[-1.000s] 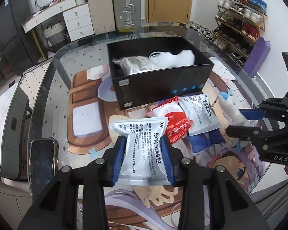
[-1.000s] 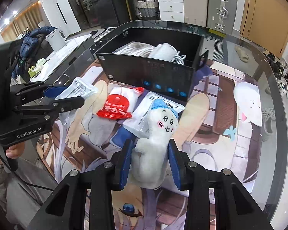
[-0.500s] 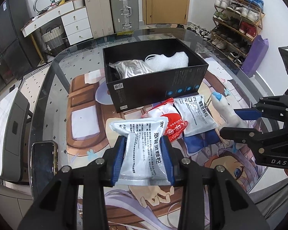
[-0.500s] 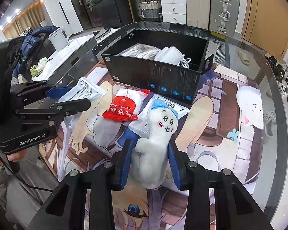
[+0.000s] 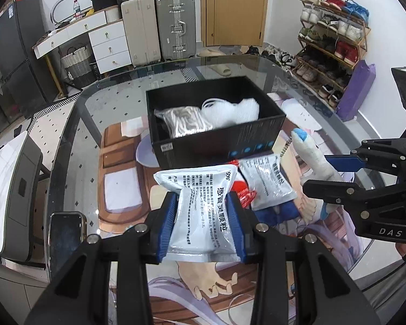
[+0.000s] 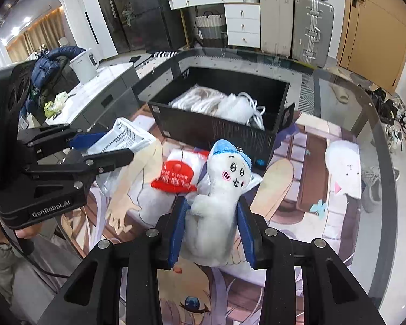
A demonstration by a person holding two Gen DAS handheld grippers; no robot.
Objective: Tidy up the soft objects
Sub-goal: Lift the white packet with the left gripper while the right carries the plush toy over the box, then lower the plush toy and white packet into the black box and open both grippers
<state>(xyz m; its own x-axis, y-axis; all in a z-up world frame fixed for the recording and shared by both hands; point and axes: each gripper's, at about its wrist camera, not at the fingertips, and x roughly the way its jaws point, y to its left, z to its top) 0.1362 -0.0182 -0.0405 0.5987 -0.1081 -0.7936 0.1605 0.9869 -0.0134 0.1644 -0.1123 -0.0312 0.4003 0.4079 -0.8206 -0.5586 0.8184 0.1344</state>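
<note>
Two grippers are both loaded, held above the glass table [image 5: 67, 135] with its cartoon mat. Farthest left in the left wrist view, a phone [image 5: 65, 233] lies flat near the table edge. The left gripper [image 5: 201, 223] is closed on a white sachet [image 5: 200, 205] with black print; its blue pads press the sachet's two long sides, and the top of the pack flares out beyond the fingertips, pointing toward the box [image 5: 216, 135]. That black box sits ahead of the gripper, open-topped, holding a silvery bag [image 5: 181, 120] on its left side and a white bundle [image 5: 230, 111] to the right of it. Between box and gripper, on the mat, lie a red pouch [image 5: 243, 192], partly hidden behind the held sachet, and a second sachet [image 5: 268, 178] just beside it. Further right, the right gripper [image 6: 211, 233] is clamped on a white plush [image 6: 219, 195] with a blue cap, squeezing its body so the face sticks up past the fingertips. In the right wrist view the plush hangs over the red pouch and the loose sachet, with the box just behind them. Neither held item touches the box.
</note>
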